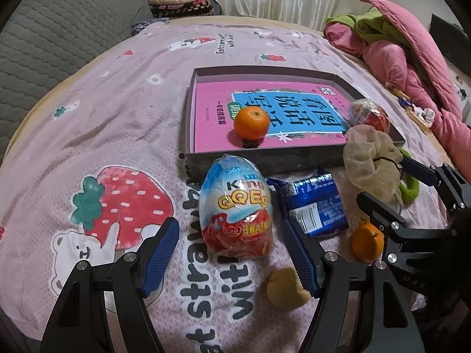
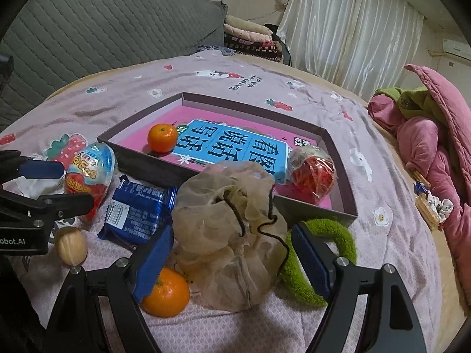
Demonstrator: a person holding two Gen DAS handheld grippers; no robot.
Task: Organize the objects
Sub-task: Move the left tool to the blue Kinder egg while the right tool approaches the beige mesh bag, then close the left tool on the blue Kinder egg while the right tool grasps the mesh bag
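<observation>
The egg [image 1: 235, 206] lies on the bed [image 1: 123, 135] just before the tray [image 1: 265, 161], long axis toward 12 o'clock, narrow end toward the tray. The left gripper [image 1: 231, 253] fingers stand apart astride it, not touching. The right gripper [image 2: 232, 261] fingers stand apart around the mesh bag [image 2: 232, 235].
</observation>
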